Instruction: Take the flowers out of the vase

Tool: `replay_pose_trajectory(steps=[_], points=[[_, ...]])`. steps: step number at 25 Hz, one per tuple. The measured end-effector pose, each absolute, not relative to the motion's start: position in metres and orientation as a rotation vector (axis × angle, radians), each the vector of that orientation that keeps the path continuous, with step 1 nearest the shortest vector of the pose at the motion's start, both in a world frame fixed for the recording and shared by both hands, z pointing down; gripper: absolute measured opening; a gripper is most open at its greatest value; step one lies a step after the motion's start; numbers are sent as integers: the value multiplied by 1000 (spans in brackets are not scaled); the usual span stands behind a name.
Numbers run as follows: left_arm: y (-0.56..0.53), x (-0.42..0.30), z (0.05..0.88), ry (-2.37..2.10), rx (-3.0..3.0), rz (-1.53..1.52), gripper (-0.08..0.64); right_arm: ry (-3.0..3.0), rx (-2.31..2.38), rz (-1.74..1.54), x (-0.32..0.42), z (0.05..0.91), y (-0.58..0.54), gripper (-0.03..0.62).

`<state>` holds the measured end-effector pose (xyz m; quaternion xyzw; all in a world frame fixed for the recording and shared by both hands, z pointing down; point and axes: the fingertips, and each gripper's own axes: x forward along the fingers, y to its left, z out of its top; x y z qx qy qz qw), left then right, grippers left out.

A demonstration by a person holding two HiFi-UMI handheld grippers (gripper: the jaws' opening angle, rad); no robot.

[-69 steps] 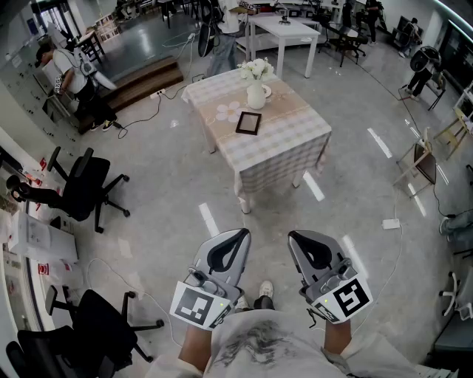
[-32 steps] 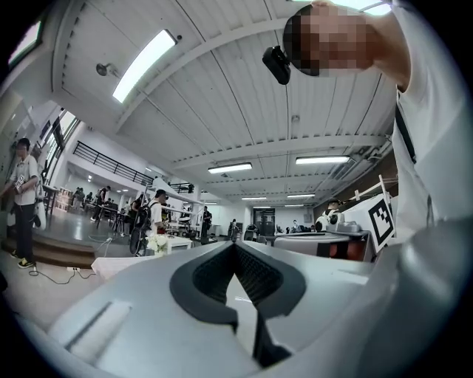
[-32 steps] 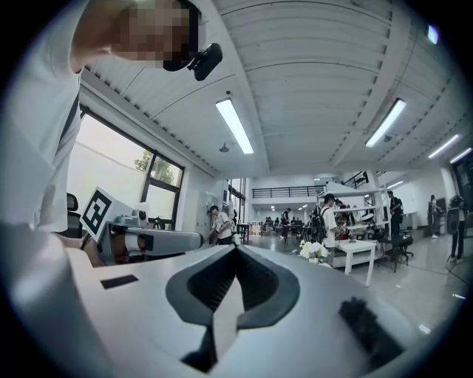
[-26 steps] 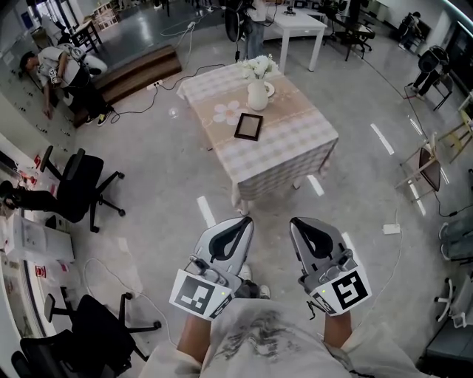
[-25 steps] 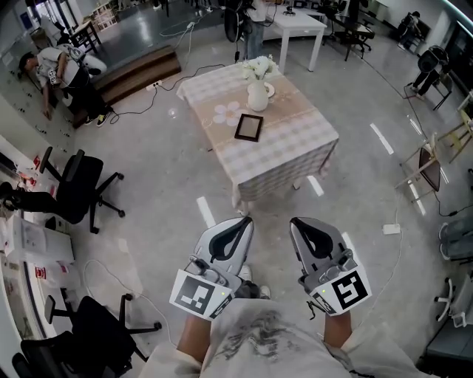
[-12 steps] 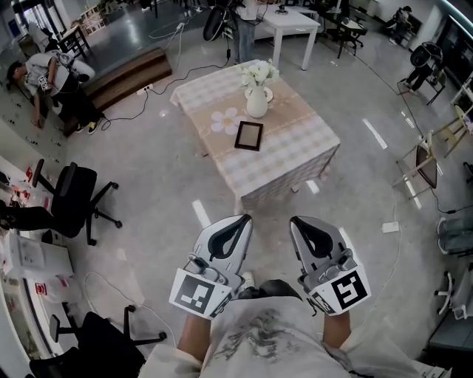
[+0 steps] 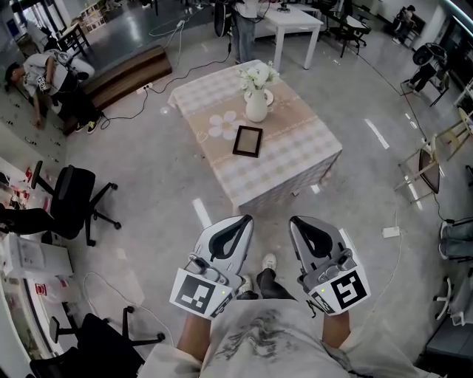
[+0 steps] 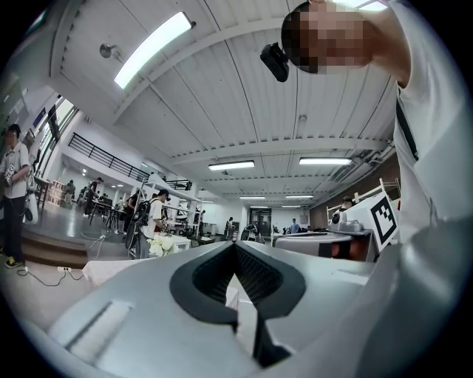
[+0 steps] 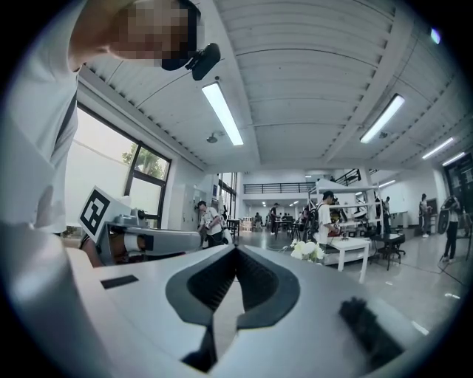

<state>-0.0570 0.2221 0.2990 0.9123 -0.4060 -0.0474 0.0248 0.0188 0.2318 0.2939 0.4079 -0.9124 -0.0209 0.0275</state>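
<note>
A white vase with white flowers stands on the far part of a checked-cloth table. In the left gripper view the flowers show small at the left; in the right gripper view the flowers show right of centre. My left gripper and right gripper are held side by side near my body, well short of the table. Both are shut, jaws meeting at the tips, with nothing between them.
A dark picture frame and a flower-shaped mat lie on the table. Black office chairs stand at the left. A white table and people stand beyond. A folding chair and a cable lie at the right.
The table has come closer and sits lower in the head view as I walk toward it. Both grippers stay shut, in the same place before my body.
</note>
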Motion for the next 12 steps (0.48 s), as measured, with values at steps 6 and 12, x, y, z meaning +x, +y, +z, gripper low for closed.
replay_pose_trajectory(steps=[6, 12], points=[[192, -44, 300, -1309, 2791, -139, 8, -2848, 1215, -58, 34, 294, 199, 16], [164, -21, 299, -1370, 2777, -119, 8, -2895, 1159, -57, 57, 293, 164, 17]])
